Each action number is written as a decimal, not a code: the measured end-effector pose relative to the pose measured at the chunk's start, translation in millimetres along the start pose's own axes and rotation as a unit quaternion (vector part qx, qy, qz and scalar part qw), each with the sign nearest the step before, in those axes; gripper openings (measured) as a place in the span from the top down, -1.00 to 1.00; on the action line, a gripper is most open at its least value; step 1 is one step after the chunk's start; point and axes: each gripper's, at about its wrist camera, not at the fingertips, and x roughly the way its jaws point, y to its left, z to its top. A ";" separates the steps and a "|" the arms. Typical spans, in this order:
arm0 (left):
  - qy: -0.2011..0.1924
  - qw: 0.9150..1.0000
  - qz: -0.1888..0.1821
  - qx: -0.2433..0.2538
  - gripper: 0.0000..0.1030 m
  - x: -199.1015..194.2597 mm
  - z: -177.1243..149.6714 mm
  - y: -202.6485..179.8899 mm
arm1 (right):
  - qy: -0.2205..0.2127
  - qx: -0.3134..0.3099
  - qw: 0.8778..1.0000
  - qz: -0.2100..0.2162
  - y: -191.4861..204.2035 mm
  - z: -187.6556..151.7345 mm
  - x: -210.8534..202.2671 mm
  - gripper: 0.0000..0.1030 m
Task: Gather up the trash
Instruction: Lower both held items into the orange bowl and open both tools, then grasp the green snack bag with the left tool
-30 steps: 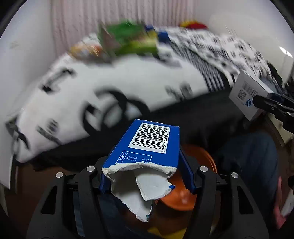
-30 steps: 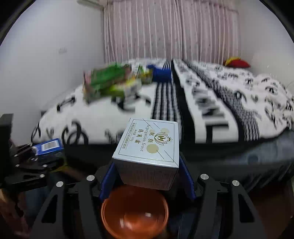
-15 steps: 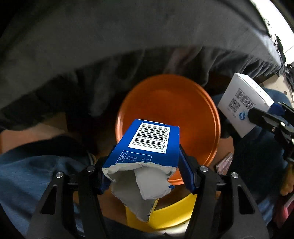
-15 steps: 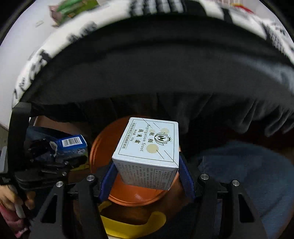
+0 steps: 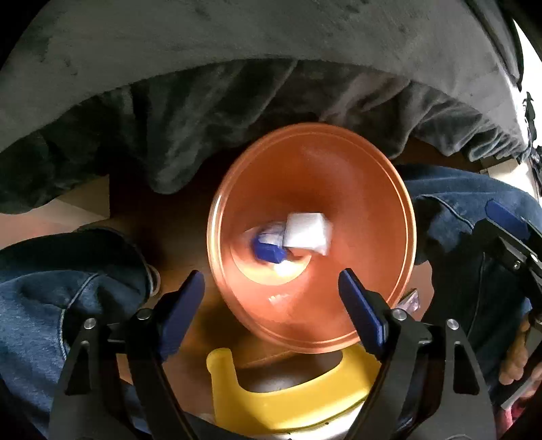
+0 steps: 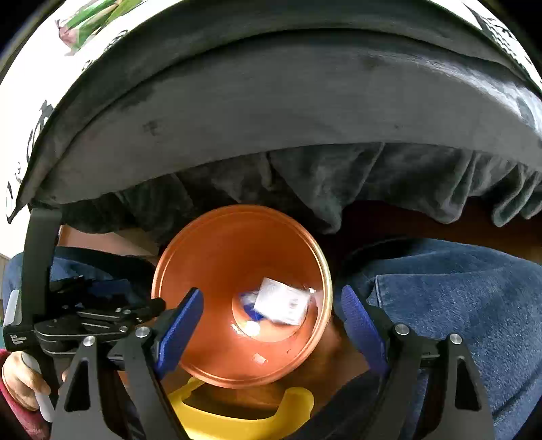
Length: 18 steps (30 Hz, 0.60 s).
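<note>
An orange bin (image 5: 403, 210) (image 6: 162, 270) stands on the floor between a person's knees. At its bottom lie a torn blue box (image 5: 267, 251) (image 6: 252, 315) and a white box (image 5: 306, 232) (image 6: 283, 301), both blurred. My left gripper (image 5: 272, 304) hovers over the bin's near rim, its jaws opening with nothing between the blue pads. Above the bin as well, my right gripper (image 6: 271, 321) has its jaws opening and empty. The left gripper's body (image 6: 84, 318) shows at the left of the right wrist view; the right gripper (image 5: 508, 233) shows at the right edge of the left wrist view.
A dark grey bed skirt (image 5: 237, 84) (image 6: 305, 118) hangs just behind the bin. Blue-jeaned legs (image 5: 50, 304) (image 6: 457, 304) flank it on both sides. A yellow plastic piece (image 5: 288, 399) (image 6: 237, 416) sits below the bin. Green wrappers (image 6: 88, 20) lie on the bedspread.
Both grippers dropped from facing the bed to pointing down over the orange bin. Each opened and let go of its box; the blue and white boxes now lie inside the bin.
</note>
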 end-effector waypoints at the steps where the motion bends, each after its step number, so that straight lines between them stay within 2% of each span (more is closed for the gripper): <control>1: -0.001 1.000 0.000 -0.002 -0.54 3.2 -1.0 1.1 | -0.002 0.003 1.000 -0.001 -1.0 0.1 -0.9 -0.59; 12: -0.030 0.999 0.023 -0.009 -0.54 -10.8 -2.5 5.0 | -0.026 0.004 1.000 -0.005 -2.0 -1.5 -11.4 -0.61; 15: -0.059 0.998 0.035 0.000 -0.54 -29.5 -1.7 3.9 | -0.043 0.001 0.999 -0.004 -1.3 -0.4 -21.5 -0.63; 18: -0.121 0.992 0.037 0.005 -0.54 -68.7 4.8 4.6 | -0.070 -0.006 0.998 0.002 2.6 1.9 -38.0 -0.68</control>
